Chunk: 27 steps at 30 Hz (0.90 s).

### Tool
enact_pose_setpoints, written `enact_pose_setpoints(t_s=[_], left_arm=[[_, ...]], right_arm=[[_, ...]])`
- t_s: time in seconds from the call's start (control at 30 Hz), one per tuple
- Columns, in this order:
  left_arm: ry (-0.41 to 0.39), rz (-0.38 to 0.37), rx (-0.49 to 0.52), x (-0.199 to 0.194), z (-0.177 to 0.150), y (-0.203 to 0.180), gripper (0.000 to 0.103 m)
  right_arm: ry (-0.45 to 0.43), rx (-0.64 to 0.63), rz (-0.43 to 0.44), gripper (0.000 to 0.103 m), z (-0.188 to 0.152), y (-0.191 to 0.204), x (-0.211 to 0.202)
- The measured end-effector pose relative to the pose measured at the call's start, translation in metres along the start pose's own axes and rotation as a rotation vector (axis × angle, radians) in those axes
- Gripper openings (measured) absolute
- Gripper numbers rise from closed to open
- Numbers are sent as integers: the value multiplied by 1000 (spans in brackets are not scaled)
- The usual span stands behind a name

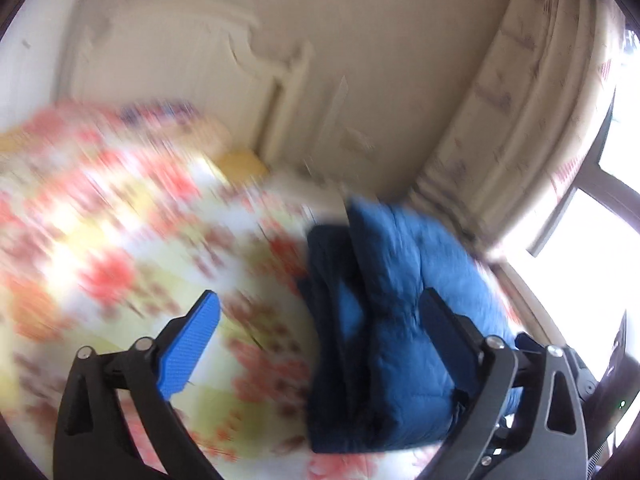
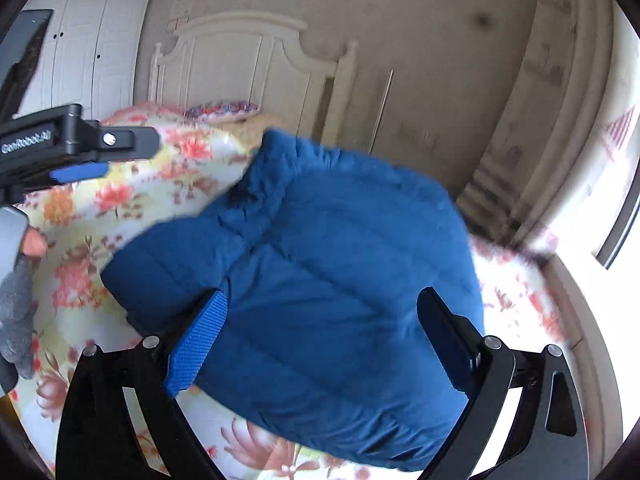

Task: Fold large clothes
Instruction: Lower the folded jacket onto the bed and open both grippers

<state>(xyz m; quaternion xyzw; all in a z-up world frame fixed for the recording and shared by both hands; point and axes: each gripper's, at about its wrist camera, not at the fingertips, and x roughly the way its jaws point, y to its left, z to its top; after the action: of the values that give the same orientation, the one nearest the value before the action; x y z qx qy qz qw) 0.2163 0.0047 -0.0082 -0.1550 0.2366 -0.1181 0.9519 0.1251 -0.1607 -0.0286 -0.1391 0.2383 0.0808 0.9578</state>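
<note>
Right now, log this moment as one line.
left gripper: open, empty | right gripper: open, empty | blue padded jacket: folded bundle on floral bedspread | left view: blurred

The left gripper (image 1: 320, 324) hangs over the bed with its 2 blue-padded black fingers (image 1: 188, 344) spread wide, nothing pressed between them; the folded, puffy blue quilted jacket (image 1: 392, 320) lies on the floral bedsheet of red and orange blooms on pale yellow (image 1: 120, 240), partly behind the right-hand finger; the sheet is heavily blurred; beyond stands a cream carved wooden headboard (image 1: 192, 60); a pale patterned curtain (image 1: 532, 100) hangs beside a bright window (image 1: 600, 240) at the right.
</note>
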Motion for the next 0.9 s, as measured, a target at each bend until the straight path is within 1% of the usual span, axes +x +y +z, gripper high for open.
enact_pose_setpoints(t_s=[0.03, 0.07, 0.1, 0.13, 0.17, 0.23, 0.27, 0.33, 0.37, 0.47, 0.53, 0.67, 0.8, 0.9], left_arm=[[-69, 21, -15, -18, 6, 1, 101], [-128, 39, -26, -34, 12, 1, 101], [-159, 56, -17, -45, 16, 0, 101], [-163, 86, 14, -51, 21, -5, 101], [-149, 127, 55, -54, 25, -11, 101], [-115, 202, 146, -57, 29, -24, 101], [-101, 222, 184, -60, 29, -28, 101], [-95, 244, 227, -66, 26, -32, 101], [-92, 252, 239, -69, 25, -37, 101], [-87, 289, 253, -78, 19, -46, 101], [-107, 294, 270, -87, 15, -58, 101], [-131, 250, 322, -99, 3, -81, 101], [-138, 227, 360, -109, -8, -102, 101], [-144, 201, 386, -116, -13, -114, 101]], right_arm=[[-6, -7, 25, 93, 3, 5, -1], [10, -18, 56, 93, 6, 12, 3], [30, -36, 64, 93, 3, 17, 4], [62, -62, 63, 93, 0, 22, 15], [93, -75, 59, 93, -8, 27, 25], [85, -32, 70, 93, -14, 24, 25], [84, -10, 82, 93, -14, 24, 21], [64, 58, 138, 93, -12, 18, -3], [29, 115, 166, 92, -10, 8, -20], [-58, 227, 158, 94, -3, -14, -62], [-117, 265, 115, 97, 4, -28, -93], [-206, 260, 23, 97, 6, -42, -146], [-263, 283, -27, 98, 5, -54, -179], [-298, 296, -46, 98, 5, -62, -196]])
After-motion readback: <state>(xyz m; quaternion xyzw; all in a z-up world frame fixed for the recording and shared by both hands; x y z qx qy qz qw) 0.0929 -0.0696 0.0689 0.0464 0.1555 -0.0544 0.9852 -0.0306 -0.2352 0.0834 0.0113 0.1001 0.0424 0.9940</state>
